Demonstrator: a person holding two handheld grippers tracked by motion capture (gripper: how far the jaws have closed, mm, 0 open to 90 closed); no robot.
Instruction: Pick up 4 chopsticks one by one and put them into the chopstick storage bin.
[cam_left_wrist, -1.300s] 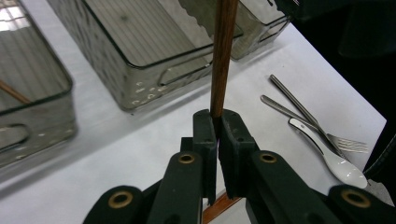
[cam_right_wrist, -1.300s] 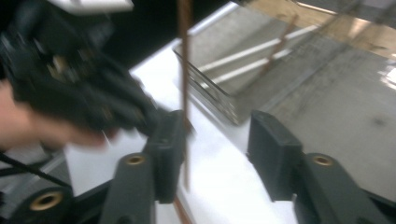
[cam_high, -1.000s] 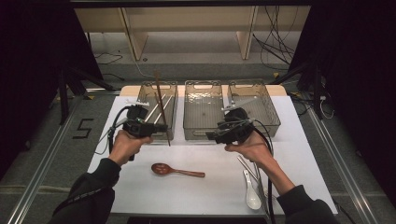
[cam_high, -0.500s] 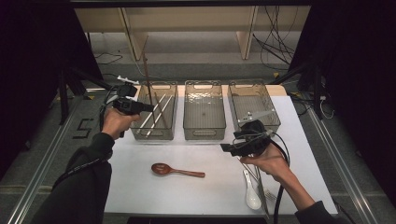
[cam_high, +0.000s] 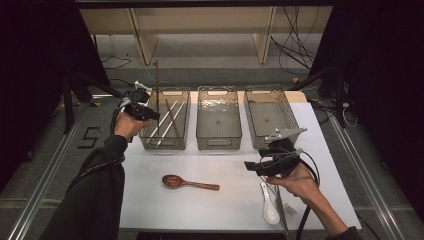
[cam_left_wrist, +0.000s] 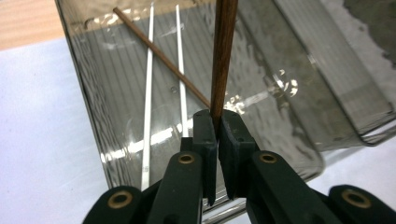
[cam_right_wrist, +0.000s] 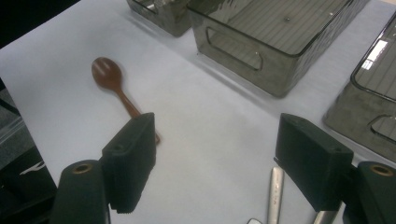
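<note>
The left gripper (cam_left_wrist: 217, 140) has its jaws pinched on a dark wooden chopstick (cam_left_wrist: 223, 56), a slim round rod standing upright over the leftmost bin (cam_high: 165, 120) near the tabletop's far left corner. That bin is smoky clear ribbed plastic and holds two white chopsticks (cam_left_wrist: 148, 93) and another brown one (cam_left_wrist: 161, 56), seen up close in the left gripper view. The right gripper (cam_right_wrist: 224, 163) has just been opening; its ridged black jaws stand spread with nothing between them above bare white tabletop (cam_high: 225, 210) toward the near right edge. Ahead lies a glossy brown spoon (cam_right_wrist: 109, 77), with open room around it.
</note>
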